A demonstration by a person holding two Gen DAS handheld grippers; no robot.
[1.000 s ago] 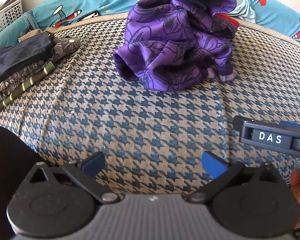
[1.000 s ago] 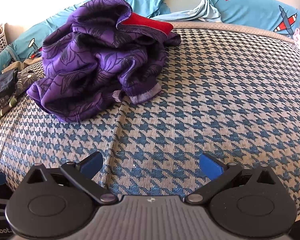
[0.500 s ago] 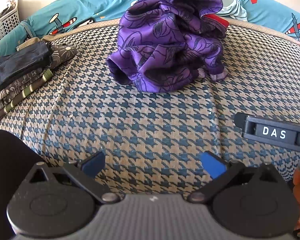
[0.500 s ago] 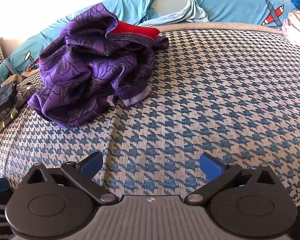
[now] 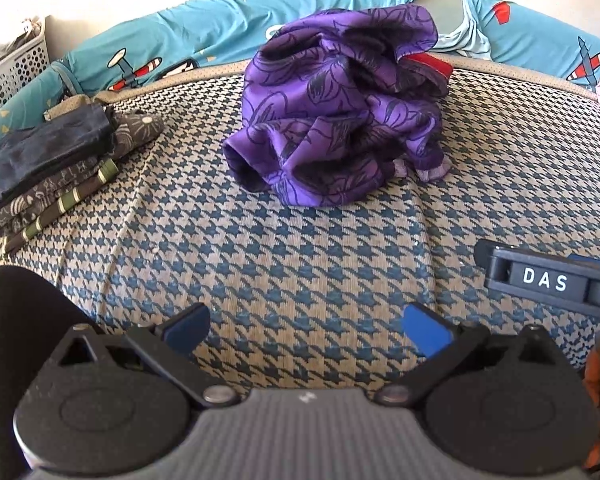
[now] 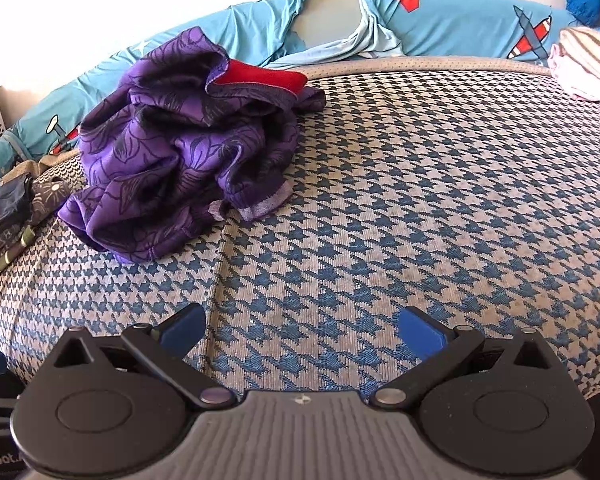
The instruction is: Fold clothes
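- Ahead of both grippers, on the houndstooth mattress (image 5: 300,264), a crumpled purple floral garment (image 5: 340,120) lies bunched, well apart from either.
- From the left gripper (image 5: 306,326) it sits straight ahead; from the right gripper (image 6: 300,328), ahead and left.
- Both sets of jaws stand apart, empty.
- Folded clothes (image 5: 48,164) sit stacked at far left.

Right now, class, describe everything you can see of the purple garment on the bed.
The purple garment is a crumpled, unfolded heap of smooth, slightly shiny-looking fabric printed with dark floral outlines. A red inner panel shows at its top, and a pale lilac hem sticks out low down. One tube-like opening, perhaps a sleeve, faces forward. It rests on the houndstooth cover; neither gripper touches it.
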